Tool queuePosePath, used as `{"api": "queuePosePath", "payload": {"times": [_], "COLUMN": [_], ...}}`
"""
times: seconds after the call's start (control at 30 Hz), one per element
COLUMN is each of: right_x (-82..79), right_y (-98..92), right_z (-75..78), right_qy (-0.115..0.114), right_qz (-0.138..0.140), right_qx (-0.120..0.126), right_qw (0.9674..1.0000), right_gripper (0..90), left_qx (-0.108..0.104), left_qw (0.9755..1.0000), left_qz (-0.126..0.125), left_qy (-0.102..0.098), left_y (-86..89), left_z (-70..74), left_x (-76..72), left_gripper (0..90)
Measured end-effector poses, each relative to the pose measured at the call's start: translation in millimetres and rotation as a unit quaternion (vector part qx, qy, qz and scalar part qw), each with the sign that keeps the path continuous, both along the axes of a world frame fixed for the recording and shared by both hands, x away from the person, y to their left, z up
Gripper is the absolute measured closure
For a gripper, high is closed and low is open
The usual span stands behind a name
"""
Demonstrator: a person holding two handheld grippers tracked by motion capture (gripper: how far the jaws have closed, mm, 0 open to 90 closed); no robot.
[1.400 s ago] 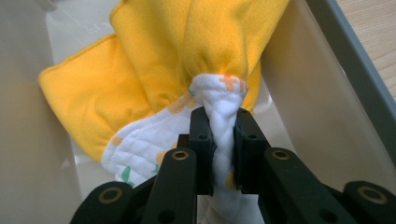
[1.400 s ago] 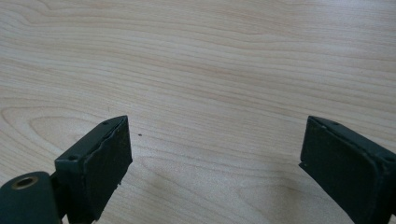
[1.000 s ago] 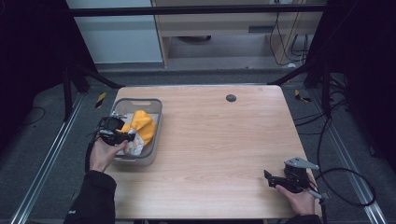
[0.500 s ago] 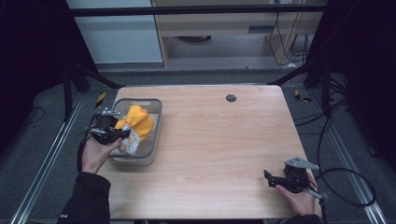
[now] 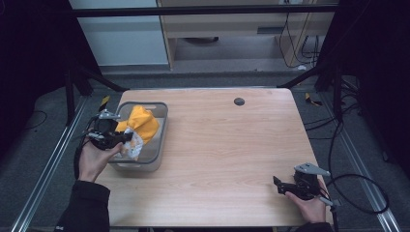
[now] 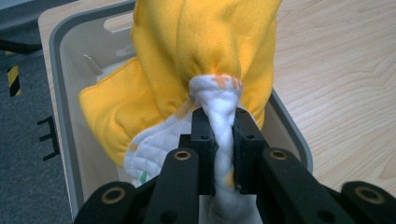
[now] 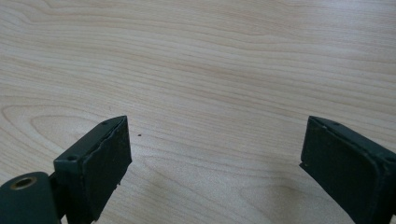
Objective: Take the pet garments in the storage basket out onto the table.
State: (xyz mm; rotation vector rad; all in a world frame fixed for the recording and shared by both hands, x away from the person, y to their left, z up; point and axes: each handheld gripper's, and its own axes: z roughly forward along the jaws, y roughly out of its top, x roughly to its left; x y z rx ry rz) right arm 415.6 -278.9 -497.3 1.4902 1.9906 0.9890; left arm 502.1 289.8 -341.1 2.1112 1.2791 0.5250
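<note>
A yellow and white cloth (image 5: 140,126) hangs over the grey bin (image 5: 159,140) at the table's left side. My left gripper (image 5: 126,138) is shut on the cloth's white quilted part (image 6: 223,130), with the yellow part (image 6: 196,51) bunched above the jaws and lifted partly out of the bin (image 6: 60,93). At the table's front right, my right gripper (image 5: 277,184) rests low over bare wood; its jaws stand wide apart with nothing between them (image 7: 215,154).
A small dark round disc (image 5: 239,101) sits in the tabletop near the far edge. Metal frame rails (image 5: 43,174) run along the left of the table, and cables (image 5: 358,193) trail on the floor to the right.
My left gripper has drawn back to the left and a little up, pulling the cloth up and toward the bin's left rim. The right gripper has stayed still.
</note>
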Motion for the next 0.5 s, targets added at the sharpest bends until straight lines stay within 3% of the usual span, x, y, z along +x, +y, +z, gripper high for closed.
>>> {"api": "queuePosePath", "payload": {"times": [0.5], "right_x": [-0.3], "right_y": [-0.2], "right_z": [0.4], "right_qy": [0.002], "right_qz": [-0.002], "right_qx": [0.002], "right_qw": [1.0000], "right_gripper": [8.3], "left_qx": [0.000], "left_qw": [0.9993], "left_qz": [-0.034], "left_qy": [-0.012], "left_y": [-15.4], "left_z": [13.5], "left_x": [-13.6], "left_gripper": [81.2]}}
